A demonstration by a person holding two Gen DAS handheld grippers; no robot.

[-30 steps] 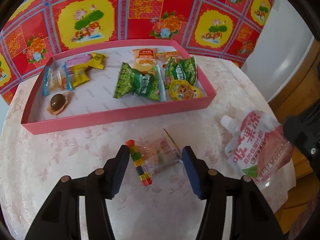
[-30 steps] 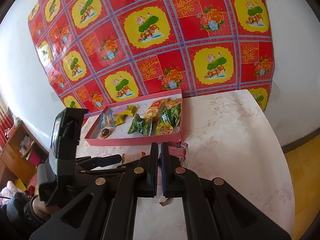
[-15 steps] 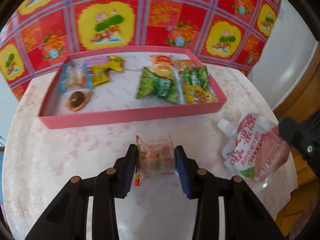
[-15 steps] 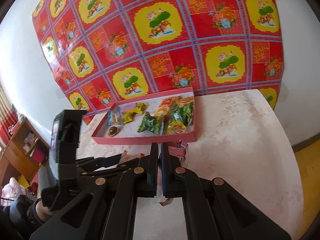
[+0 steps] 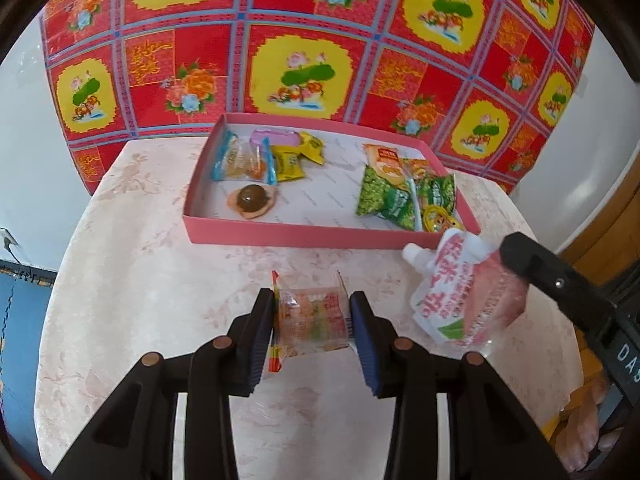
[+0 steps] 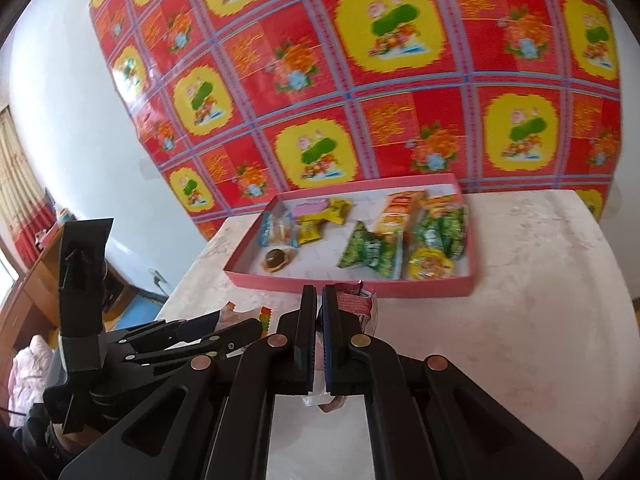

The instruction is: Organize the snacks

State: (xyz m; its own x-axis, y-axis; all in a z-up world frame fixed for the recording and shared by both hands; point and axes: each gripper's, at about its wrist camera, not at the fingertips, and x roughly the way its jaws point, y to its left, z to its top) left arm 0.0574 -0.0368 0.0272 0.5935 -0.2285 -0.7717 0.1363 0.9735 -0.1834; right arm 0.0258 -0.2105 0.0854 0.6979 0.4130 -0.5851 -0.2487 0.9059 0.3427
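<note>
Item 1: my left gripper, clamped on clear candy pkt, above table, near pink tray. Item 2: my right gripper, pinching drink pouch at tray's front.

Both pictures are bright with soft daylight, and the shadows under things are pale. The red patterned cloth on the wall looks smeared and fuzzy in the right wrist view, and the juice pouch is blurry in the left one. Straight lines bend near the round, dark edges.
</note>
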